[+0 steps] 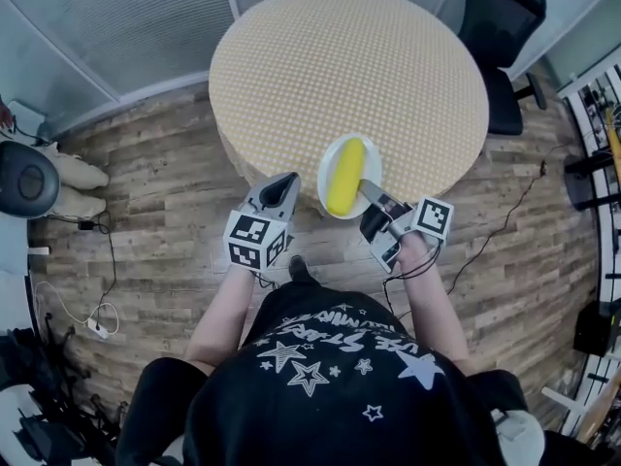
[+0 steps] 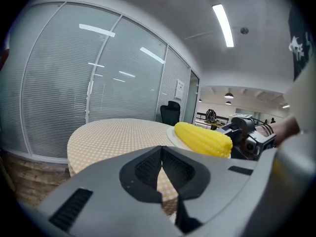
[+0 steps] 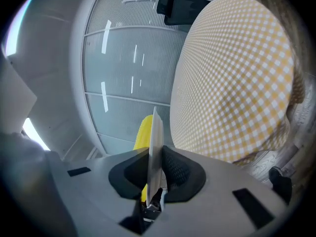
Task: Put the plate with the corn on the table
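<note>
The plate (image 1: 372,159) with the corn (image 1: 344,178) is clamped by its rim in the right gripper (image 1: 367,190), over the table's (image 1: 349,66) near edge. Whether they're touching can't be made out. The left gripper (image 1: 283,184) is seen closed, empty, just beside.

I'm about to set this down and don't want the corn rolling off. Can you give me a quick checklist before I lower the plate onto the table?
1. Grip: the right claw is clamped on the rim of the plate. Ok.
2. Load: the corn lies lengthwise along the plate's middle. Ok.
3. Position: the plate's near part hangs past the edge of the table in the head view. Not ok.
4. Landing spot: the checked cloth beyond the plate shows nothing on it. Ok.
5. Left claw: shut, empty, beside the plate and apart from it. Ok.
6. Gap between plate and tabletop: cannot tell.
</note>
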`<action>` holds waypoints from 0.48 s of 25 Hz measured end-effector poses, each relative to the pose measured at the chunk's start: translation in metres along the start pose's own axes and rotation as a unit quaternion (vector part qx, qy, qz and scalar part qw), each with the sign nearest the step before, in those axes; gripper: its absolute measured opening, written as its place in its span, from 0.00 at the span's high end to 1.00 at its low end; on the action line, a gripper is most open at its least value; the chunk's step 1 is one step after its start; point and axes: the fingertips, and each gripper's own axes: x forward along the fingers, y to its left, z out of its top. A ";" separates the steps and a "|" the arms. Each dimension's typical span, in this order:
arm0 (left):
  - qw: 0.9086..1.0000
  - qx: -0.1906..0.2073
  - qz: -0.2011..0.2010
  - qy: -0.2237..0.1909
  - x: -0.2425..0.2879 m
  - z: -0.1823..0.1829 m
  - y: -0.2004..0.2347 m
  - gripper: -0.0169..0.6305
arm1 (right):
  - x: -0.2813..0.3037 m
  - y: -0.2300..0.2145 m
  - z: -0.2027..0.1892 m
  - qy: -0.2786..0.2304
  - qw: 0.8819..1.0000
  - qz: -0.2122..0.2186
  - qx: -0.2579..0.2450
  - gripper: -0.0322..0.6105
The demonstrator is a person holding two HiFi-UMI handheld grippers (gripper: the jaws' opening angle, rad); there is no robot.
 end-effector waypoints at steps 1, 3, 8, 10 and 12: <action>1.000 0.003 -0.003 -0.002 0.001 0.001 -0.001 0.96 | -0.001 0.000 0.000 -0.003 1.000 0.001 0.001 0.87; 1.000 0.004 -0.008 -0.004 0.003 0.003 0.007 0.96 | 0.008 0.001 0.001 -0.007 1.000 0.001 0.002 0.87; 1.000 -0.006 -0.018 0.001 0.008 0.003 0.070 0.96 | 0.068 -0.001 0.003 -0.014 1.000 -0.017 0.001 0.87; 1.000 -0.008 -0.021 0.002 0.009 0.001 0.084 0.96 | 0.079 0.002 0.005 -0.021 1.000 -0.015 0.003 0.87; 1.000 -0.005 -0.024 0.006 0.010 0.000 0.090 0.96 | 0.084 0.004 0.008 -0.028 1.000 -0.009 0.007 0.87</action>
